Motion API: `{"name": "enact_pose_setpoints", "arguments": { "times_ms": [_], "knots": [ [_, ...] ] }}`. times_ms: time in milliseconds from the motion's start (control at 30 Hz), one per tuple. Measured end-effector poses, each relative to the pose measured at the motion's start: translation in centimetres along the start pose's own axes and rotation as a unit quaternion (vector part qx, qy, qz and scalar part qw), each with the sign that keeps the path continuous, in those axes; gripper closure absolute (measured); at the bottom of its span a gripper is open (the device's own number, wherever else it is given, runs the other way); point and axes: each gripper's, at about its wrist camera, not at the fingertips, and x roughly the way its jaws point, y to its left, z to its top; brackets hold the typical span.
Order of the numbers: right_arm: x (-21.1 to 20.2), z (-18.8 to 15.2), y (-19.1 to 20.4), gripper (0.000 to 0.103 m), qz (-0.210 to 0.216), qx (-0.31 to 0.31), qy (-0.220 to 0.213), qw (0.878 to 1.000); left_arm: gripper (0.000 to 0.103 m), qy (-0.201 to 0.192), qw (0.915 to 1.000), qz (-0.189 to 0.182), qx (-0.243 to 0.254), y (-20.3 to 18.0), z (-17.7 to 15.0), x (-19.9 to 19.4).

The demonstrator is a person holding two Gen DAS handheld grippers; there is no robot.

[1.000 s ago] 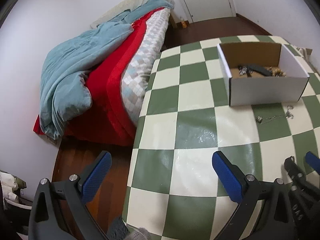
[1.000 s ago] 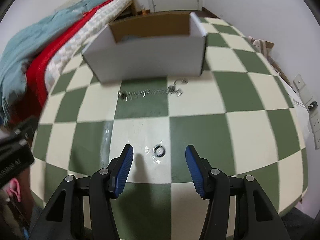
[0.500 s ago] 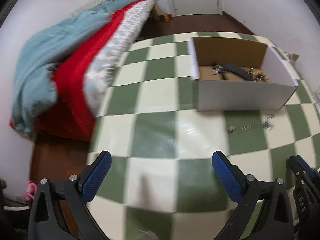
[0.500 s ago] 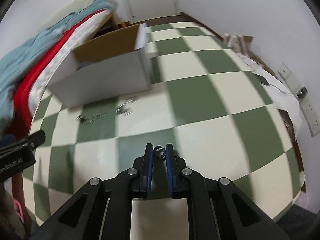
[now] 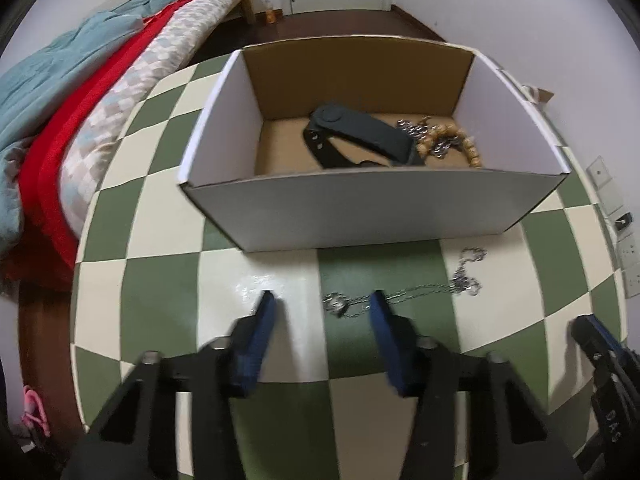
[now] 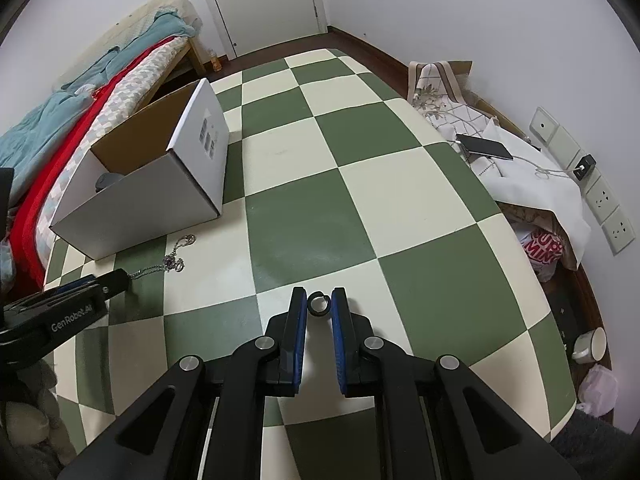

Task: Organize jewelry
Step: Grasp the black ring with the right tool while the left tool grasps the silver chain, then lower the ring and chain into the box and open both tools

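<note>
Now the step in hand looks like two pickups feeding one white cardboard box, which fills the upper middle of the left wrist view and already holds a dark folded item and some beads. To do it well, the left gripper should settle so the thin silver chain runs squarely between its blue pads, then close low against the checked tablecloth so no links slip out (a loose chain tends to trail and snag on the box wall when lifted). Its jaws stand wide apart at the lower centre of that view, one pad just touching or overlapping the chain, nothing gripped yet.

At the lower centre of the right wrist view, the right gripper has its pads drawn close together on a small dark ring, pinched at the very tips. That hold looks shallow, so a level, unhurried carry to the box at upper left seems wise.
</note>
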Motion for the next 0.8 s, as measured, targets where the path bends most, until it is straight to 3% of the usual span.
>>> {"name": "enact_pose_setpoints", "arguments": {
  "times_ms": [67,367,800],
  "knots": [
    [0.1,0.0,0.0,0.090,0.000,0.002,0.001,1.000,0.093,-0.001,0.9999,-0.010,0.005,-0.4,0.0,-0.2],
    [-0.9,0.3,0.4,0.090,0.007,0.001,-0.009,1.000,0.094,-0.024,0.9996,-0.016,0.005,-0.4,-0.9,-1.7],
    [-6.8,3.9,1.8,0.090,0.053,0.003,-0.057,0.997,0.094,-0.082,0.9952,-0.052,0.011,2.0,0.1,-9.9]
  ]
}}
